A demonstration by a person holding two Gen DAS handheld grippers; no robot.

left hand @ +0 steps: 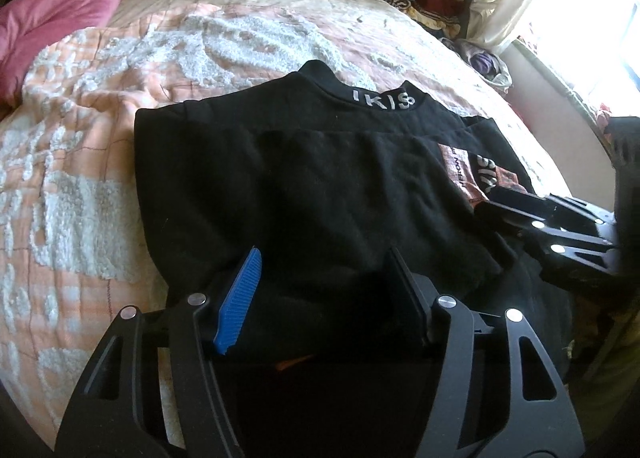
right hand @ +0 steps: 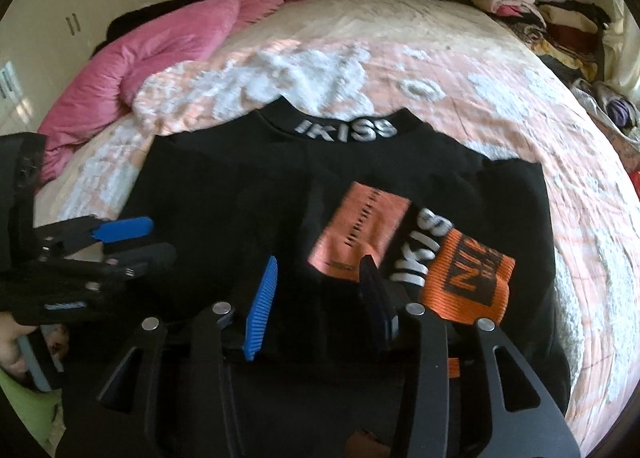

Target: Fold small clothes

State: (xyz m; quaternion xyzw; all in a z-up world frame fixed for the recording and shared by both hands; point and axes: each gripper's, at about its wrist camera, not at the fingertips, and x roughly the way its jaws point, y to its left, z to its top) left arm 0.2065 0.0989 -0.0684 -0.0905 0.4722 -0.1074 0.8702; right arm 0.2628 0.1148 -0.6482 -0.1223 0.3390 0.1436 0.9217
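- Black sweatshirt (left hand: 304, 178) spread flat on the quilted bed (left hand: 80, 162), lettered collar (left hand: 382, 100) toward twelve o'clock, hem toward six; long axis from hem to collar, both sleeves seemingly folded in across the body.
- Left gripper (left hand: 320, 298) low at six o'clock in its own view, fingers partly open, dark hem cloth bunched between them; firm pinch or loose straddle impossible to tell.
- Right gripper (right hand: 316, 306) also at six o'clock, fingers partly open over the hem beside the orange cuff (right hand: 468, 278), no clear hold visible.
- Both hands about equally near the hem; likely next move a lift of that edge toward twelve o'clock, onto the collar.
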